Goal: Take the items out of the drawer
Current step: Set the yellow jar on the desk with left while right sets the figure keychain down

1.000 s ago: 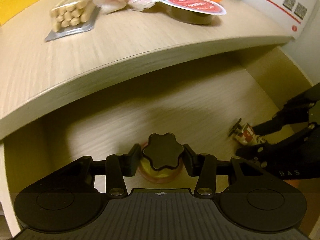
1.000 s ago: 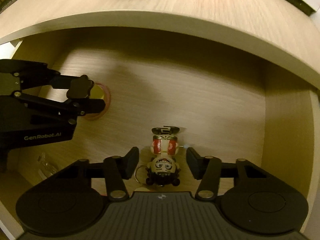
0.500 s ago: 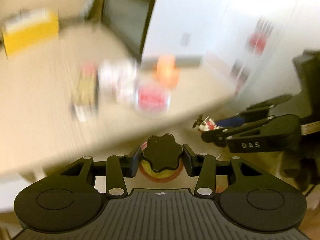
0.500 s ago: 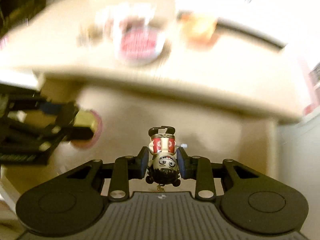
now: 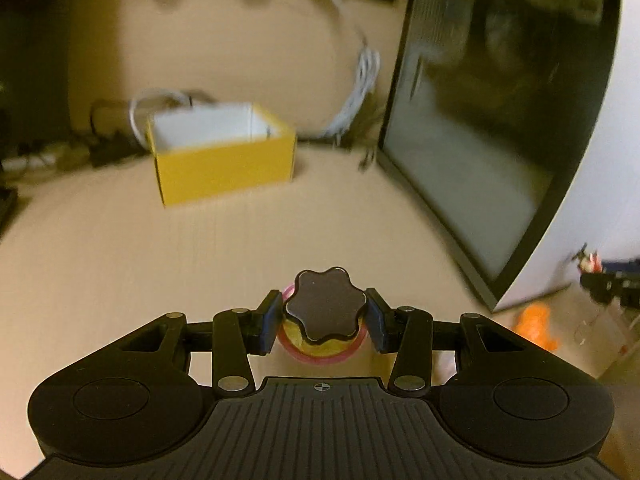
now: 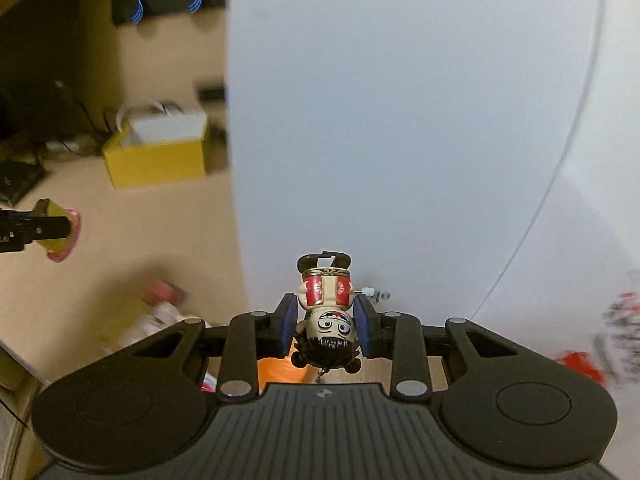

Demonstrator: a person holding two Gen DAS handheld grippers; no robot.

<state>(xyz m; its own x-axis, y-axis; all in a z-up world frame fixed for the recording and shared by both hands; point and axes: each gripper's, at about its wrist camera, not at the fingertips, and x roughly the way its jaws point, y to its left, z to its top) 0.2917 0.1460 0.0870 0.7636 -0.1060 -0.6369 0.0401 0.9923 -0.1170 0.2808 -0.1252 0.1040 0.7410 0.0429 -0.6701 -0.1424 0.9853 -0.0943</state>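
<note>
Two claws, one figurine, one knob

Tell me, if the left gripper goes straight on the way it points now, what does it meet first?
Probably the bare wooden tabletop, well short of the yellow box; blur leaves depth unclear.

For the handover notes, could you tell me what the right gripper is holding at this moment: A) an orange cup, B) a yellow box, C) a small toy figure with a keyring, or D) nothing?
C: the right gripper is shut on the small toy figure, clamped between its blue pads.
</note>
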